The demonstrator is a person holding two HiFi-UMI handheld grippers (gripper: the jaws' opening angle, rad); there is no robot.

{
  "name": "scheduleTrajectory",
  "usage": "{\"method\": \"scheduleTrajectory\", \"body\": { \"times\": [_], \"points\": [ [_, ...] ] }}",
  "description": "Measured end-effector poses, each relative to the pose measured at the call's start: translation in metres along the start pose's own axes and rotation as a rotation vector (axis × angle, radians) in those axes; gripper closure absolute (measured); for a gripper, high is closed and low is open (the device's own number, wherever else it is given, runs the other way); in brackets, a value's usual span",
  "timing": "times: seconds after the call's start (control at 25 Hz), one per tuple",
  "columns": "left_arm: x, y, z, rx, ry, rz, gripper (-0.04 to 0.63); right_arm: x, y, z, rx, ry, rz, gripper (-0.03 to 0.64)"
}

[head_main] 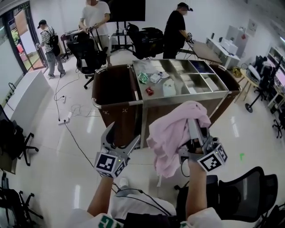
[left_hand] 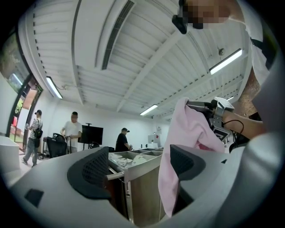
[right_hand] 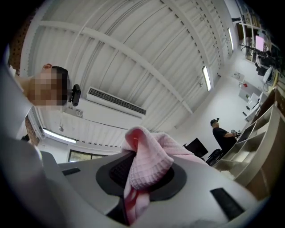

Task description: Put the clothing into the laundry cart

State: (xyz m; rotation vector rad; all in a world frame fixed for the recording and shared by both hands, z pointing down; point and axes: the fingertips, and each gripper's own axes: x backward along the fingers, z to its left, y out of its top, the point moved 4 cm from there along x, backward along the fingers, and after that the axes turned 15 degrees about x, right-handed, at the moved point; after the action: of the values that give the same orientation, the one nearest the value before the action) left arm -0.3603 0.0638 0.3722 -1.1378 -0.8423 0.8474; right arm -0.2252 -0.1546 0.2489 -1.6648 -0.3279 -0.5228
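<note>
Right gripper (head_main: 194, 127) pinches pink garment (head_main: 171, 136) near laundry cart (head_main: 116, 103) (steel-topped); left gripper (head_main: 122, 136) spread; glossy white office floor (head_main: 53, 147).

left of the black screen (head_main: 127, 10) stands a person in white (head_main: 95, 18); farther left, a person with a backpack (head_main: 48, 42); right of it, a person in black (head_main: 176, 31).

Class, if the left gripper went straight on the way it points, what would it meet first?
Probably the front of the laundry cart, framed by the open left gripper; the pink cloth hangs just beside that line.
</note>
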Motion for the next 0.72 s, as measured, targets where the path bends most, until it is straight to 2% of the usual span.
{"method": "scheduleTrajectory", "body": {
  "times": [0.32,0.44,0.6,0.72],
  "points": [
    [0.011,0.048,0.152,-0.009,0.066,-0.054,0.187,-0.159,-0.061,0.049,-0.004,0.113,-0.047,0.523],
    [0.013,0.07,0.185,0.025,0.094,-0.07,0.187,-0.218,-0.078,0.054,0.025,0.128,-0.036,0.522],
    [0.016,0.079,0.231,0.032,0.144,-0.092,0.187,-0.294,-0.115,0.064,0.041,0.18,0.006,0.52],
    [0.011,0.084,0.248,0.05,0.175,-0.092,0.187,-0.328,-0.155,0.053,0.072,0.133,0.102,0.515]
  ]
}}
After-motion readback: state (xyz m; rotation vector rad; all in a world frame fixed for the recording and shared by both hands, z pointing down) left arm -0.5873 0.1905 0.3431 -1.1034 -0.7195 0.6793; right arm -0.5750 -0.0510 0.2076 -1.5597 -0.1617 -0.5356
